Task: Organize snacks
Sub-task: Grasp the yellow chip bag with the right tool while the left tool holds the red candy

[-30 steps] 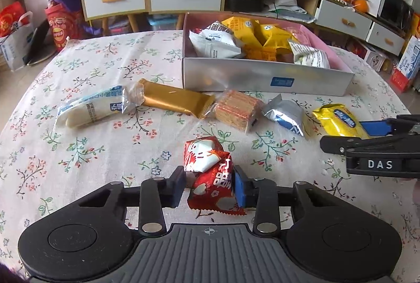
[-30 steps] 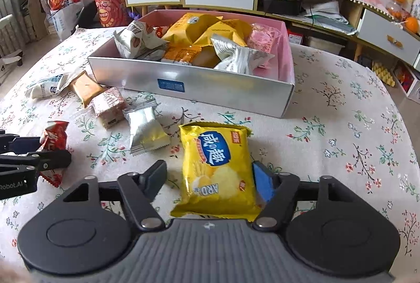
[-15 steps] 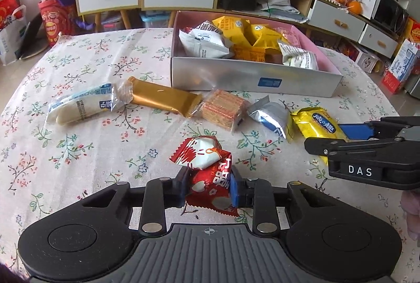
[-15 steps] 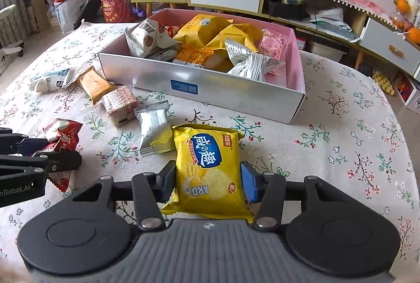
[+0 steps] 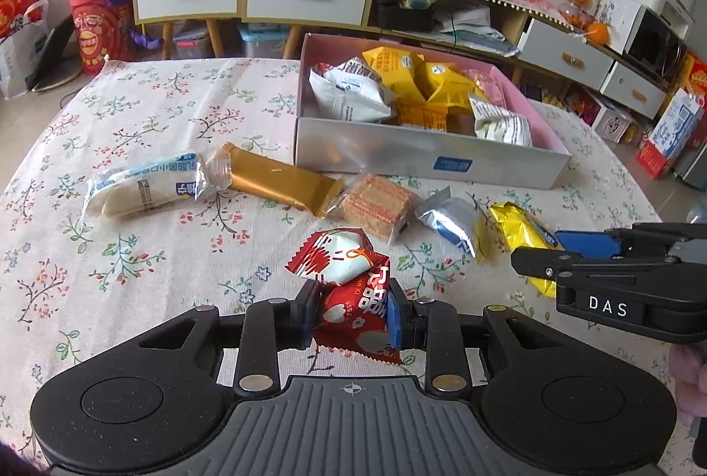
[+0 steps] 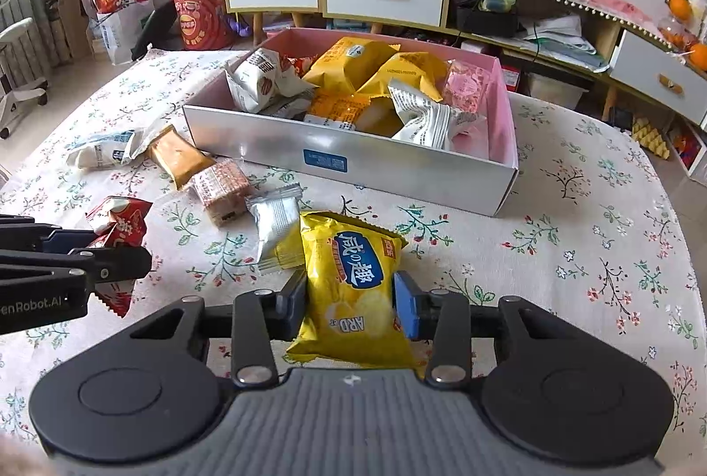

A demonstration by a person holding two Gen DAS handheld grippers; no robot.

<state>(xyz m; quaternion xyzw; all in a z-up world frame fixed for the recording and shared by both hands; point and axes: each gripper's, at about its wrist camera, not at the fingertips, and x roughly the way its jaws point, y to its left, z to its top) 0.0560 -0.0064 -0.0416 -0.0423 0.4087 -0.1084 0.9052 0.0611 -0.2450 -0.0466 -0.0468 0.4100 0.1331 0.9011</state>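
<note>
A red snack packet (image 5: 358, 325) sits between the pads of my left gripper (image 5: 352, 306), which is shut on it just above the flowered tablecloth. A red-and-white packet (image 5: 336, 257) leans on its far end. In the right wrist view, a yellow chips bag (image 6: 353, 272) lies lengthwise between the fingers of my right gripper (image 6: 349, 299). Those jaws are closing and both pads touch the bag's sides. The silver box (image 5: 424, 162) with a pink inside holds several snack bags and stands behind both grippers.
Loose on the cloth in front of the box lie a long white pack (image 5: 141, 188), a gold bar (image 5: 278, 182), a wafer pack (image 5: 378, 206) and a silver packet (image 5: 450, 222). Cabinets and bags stand on the floor beyond the table.
The right jaws have drawn in from well apart until they touch the yellow chips bag. The left jaws have tightened slightly on the red packet. Neither hand has shifted much.
</note>
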